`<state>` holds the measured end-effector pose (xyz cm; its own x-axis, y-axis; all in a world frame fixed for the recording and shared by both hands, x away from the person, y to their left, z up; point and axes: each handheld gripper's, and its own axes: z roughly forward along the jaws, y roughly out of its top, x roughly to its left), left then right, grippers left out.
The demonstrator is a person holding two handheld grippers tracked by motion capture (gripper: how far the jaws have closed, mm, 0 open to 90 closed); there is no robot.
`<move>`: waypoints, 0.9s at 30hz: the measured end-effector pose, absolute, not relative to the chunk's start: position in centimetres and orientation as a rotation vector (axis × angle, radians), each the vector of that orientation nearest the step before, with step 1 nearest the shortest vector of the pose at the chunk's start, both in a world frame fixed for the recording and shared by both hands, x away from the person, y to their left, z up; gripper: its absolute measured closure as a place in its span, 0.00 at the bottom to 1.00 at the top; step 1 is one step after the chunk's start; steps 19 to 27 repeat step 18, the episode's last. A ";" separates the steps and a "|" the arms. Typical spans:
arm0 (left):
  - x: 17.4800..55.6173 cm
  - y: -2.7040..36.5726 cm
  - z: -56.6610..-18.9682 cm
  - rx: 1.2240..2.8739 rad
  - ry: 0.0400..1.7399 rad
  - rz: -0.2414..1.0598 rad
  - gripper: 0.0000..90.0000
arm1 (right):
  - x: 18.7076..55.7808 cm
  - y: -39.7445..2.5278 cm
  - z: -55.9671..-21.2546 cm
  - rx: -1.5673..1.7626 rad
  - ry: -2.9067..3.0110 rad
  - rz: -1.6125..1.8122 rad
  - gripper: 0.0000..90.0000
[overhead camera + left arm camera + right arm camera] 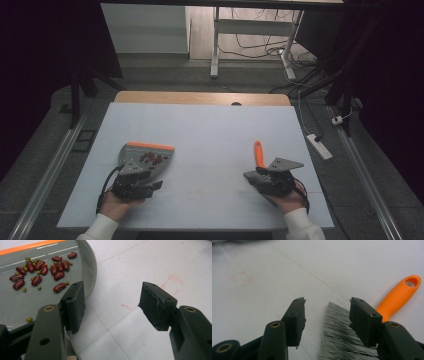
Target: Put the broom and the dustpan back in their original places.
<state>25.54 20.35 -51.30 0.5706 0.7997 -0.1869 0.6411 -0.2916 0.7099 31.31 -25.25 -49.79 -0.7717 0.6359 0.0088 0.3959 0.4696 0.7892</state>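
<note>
A grey dustpan [145, 156] with an orange front edge lies on the white table [200, 135] at the left, holding several red kidney beans [40, 267] and small green beans. My left gripper [145, 189] sits just behind it, open and empty [112, 305], its left jaw over the pan's rim [93, 267]. At the right lies a brush with an orange handle [258, 152] and grey bristles [339, 332]. My right gripper [257, 177] is open [327, 317] just above the bristles, holding nothing.
Faint red pen marks [172, 281] dot the table surface. Beyond the far wooden edge [200, 97] stand a white desk frame [250, 40], cables and a power strip [320, 146] on the floor.
</note>
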 end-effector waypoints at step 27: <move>25.3 20.5 -51.2 2.015 1.133 0.266 0.42 | 31.2 -25.4 -49.7 0.866 2.421 1.205 0.52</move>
